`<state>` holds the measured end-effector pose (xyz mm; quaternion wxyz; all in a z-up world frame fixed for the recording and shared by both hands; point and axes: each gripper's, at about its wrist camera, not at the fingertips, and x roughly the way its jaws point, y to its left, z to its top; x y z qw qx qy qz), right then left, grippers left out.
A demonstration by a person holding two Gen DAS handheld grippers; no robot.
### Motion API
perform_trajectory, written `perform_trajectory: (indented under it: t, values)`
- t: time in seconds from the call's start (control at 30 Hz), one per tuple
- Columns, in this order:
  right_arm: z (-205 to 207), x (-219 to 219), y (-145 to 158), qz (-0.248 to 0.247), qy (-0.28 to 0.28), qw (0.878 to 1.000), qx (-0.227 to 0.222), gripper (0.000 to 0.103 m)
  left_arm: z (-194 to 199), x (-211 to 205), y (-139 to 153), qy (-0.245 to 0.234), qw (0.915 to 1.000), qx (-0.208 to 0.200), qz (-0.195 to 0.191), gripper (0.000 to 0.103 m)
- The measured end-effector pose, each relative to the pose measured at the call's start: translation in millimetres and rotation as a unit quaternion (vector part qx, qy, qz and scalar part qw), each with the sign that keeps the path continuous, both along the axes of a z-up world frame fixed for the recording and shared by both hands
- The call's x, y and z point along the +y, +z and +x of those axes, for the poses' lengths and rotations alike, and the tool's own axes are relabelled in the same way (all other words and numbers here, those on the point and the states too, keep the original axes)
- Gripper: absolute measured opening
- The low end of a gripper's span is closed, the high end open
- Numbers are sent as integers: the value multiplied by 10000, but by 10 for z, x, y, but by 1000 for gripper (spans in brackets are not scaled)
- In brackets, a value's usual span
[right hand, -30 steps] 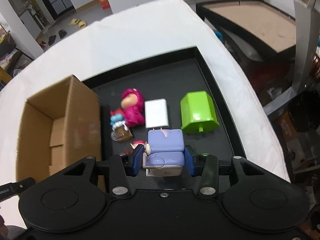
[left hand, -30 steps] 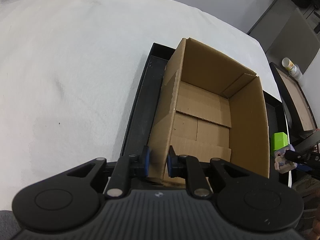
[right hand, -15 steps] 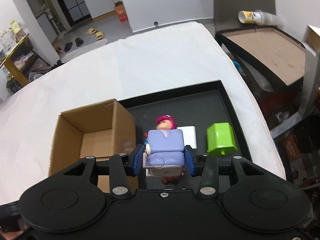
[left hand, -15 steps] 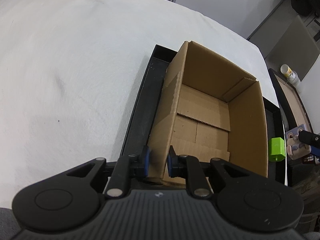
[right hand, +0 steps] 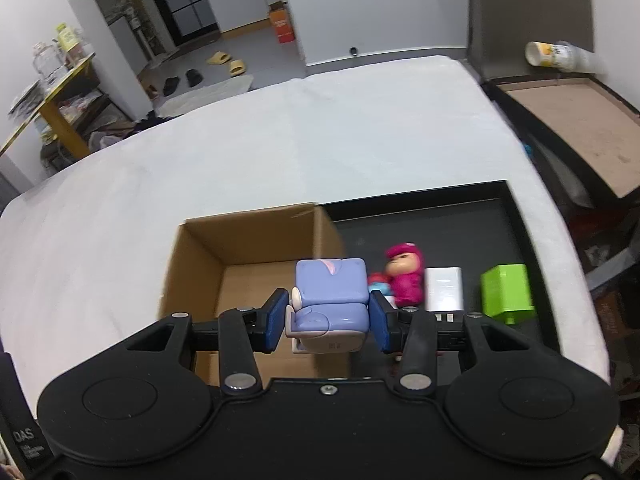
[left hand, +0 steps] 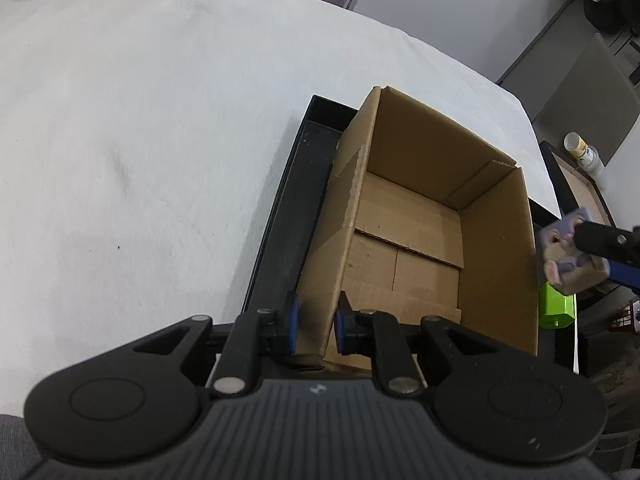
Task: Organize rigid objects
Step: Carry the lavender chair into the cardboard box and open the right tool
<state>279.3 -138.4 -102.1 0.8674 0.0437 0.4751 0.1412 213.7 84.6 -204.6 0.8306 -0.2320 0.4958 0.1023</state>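
White cloth covers the bench [right hand: 280,152], where one black tray [right hand: 516,216] carries one open cardboard box [left hand: 424,216], empty, beside one pink figurine [right hand: 404,280], one white charger [right hand: 443,288], one green block [right hand: 507,290] and one small red-and-blue toy [right hand: 378,282]. Left gripper [left hand: 316,322] fingers stand narrow, pinching the box's near wall; right gripper [right hand: 326,322] fingers clamp one lilac figurine [right hand: 330,296] above the box's right wall. Judged risk: released here, the figurine could strike the rim and fall back onto the tray.

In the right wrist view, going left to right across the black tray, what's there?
Cardboard box → purple toy held in the right tongs → pink figure → white charger → green block.
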Motion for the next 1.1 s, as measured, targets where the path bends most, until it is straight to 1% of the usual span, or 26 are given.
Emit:
perform_trajectory:
  t: [0.37,0.73,0.83,0.93,1.0,1.03,1.1]
  values:
    - [87,443,-67,77,280,9996,30,43,10,-50,18,145,9998,28,133,16]
    - [220,810,-127,133,734,9972,-24,43,54,-14,29,227,9997,123,1,16]
    - [259,886,-129,177,830,9964,-91,43,64,1,20,264,9995,141,-38,16]
    - [324,954,-193,153,971,9951,-72,43,69,10,14,282,9995,156,-66,16]
    - [342,946,-211,182,962,9951,-98,43,65,1,5,268,9994,172,-94,16]
    - [344,932,-204,207,960,9951,-105,43,65,-5,14,270,9995,174,-28,16]
    - [356,874,-171,348,944,9949,-81,43,70,10,6,265,9994,191,-67,16]
